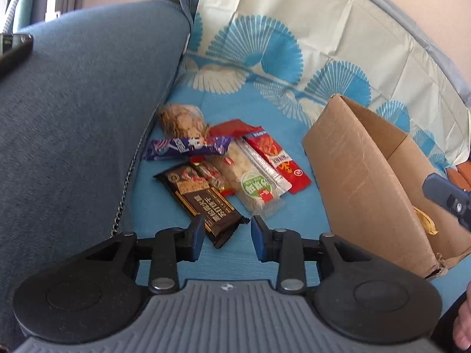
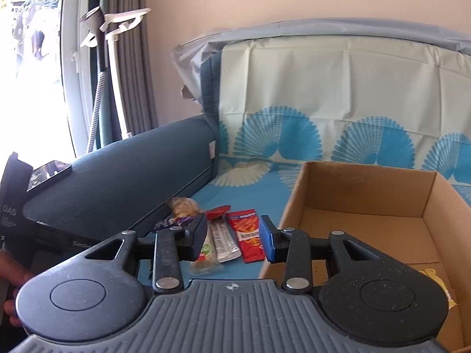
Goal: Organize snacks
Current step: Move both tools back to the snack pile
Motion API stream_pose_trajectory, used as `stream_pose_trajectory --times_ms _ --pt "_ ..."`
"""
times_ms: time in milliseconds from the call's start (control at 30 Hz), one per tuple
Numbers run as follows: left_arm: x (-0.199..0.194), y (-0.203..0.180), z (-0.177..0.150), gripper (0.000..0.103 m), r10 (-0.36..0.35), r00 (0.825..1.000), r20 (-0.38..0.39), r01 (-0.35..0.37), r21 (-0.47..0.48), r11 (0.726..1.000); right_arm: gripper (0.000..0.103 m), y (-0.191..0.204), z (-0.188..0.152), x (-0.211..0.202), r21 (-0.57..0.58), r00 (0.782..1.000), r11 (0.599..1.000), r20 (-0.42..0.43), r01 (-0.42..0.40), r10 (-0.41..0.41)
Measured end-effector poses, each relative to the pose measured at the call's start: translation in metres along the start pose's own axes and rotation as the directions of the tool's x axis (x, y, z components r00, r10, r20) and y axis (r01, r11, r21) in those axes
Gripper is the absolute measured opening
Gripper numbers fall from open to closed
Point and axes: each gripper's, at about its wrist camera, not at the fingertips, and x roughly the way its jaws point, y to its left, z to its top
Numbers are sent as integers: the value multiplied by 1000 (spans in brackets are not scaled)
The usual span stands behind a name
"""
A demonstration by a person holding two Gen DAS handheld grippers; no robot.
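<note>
Several snack packets lie in a heap on the blue cloth. Among them are a dark brown packet [image 1: 203, 197], a clear one with a green label [image 1: 250, 182], a red one [image 1: 279, 158] [image 2: 247, 232], a purple one [image 1: 188, 145] and a wrapped bun [image 1: 182, 120]. My left gripper [image 1: 226, 235] hovers open at the heap's near edge, with the brown packet's end lying between its fingers, unpinched. An open cardboard box [image 1: 368, 176] [image 2: 368, 194] stands to the right, with a yellow packet [image 2: 435, 276] inside. My right gripper [image 2: 235, 239] is open with nothing between its fingers, by the box's left wall.
A blue sofa armrest [image 1: 73, 117] [image 2: 117, 182] bounds the heap on the left, with a phone [image 2: 50, 173] lying on top. The fan-patterned cloth [image 1: 294, 29] runs up the backrest. A person's hand [image 1: 462, 323] shows at the lower right.
</note>
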Motion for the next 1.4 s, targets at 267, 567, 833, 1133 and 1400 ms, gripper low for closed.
stream_pose_trajectory --times_ms 267,567,833,1133,1400 --pt "30 19 8 57 -10 994 -109 -3 -116 993 41 47 -5 15 -102 993 989 -71 -103 96" --pt "66 10 17 82 85 992 -96 -96 -117 988 44 66 -15 32 -125 977 979 -164 -159 138" --pt "88 -5 17 86 153 981 -115 -157 -24 987 50 65 -20 48 -84 965 984 -225 -157 135" --pt "67 -3 19 48 248 935 -252 -225 119 967 51 69 -25 63 -38 958 990 -262 -134 120" --pt "52 13 5 49 151 948 -280 -148 30 989 51 74 -22 65 -88 968 990 -234 -109 86"
